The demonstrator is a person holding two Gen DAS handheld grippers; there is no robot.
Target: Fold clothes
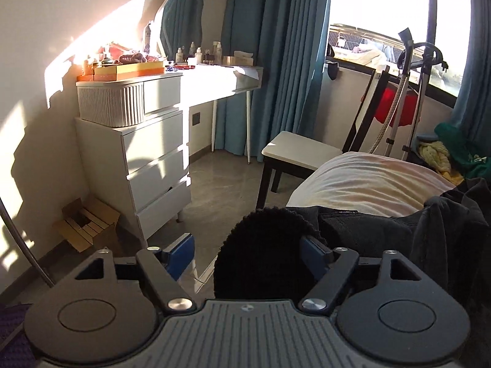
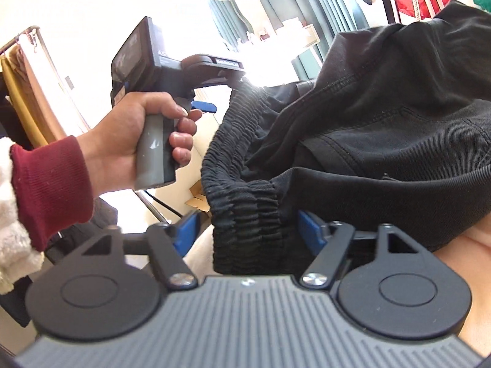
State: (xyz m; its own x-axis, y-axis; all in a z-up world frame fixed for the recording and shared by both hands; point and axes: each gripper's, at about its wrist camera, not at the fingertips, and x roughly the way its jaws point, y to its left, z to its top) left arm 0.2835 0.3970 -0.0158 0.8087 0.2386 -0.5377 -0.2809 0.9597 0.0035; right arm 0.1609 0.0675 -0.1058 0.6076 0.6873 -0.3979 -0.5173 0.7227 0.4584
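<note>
While no label on the black trousers (image 2: 383,128) can be read, their gathered elastic waistband (image 2: 245,214) stretches crosswise between both claws, legs trailing right over the bed (image 1: 362,181). Left claw (image 1: 248,254) and right claw (image 2: 245,230) each stand spread around waistband cloth. A hand (image 2: 135,141) grips the left handle upright.

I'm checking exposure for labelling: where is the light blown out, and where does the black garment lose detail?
Left wrist view: the window is blown out, sun patches streak the wall, and the black gathered-waist garment is a textureless dark blob. Right wrist view: the background behind the hand is washed white, yet the garment's stitching shows.
</note>
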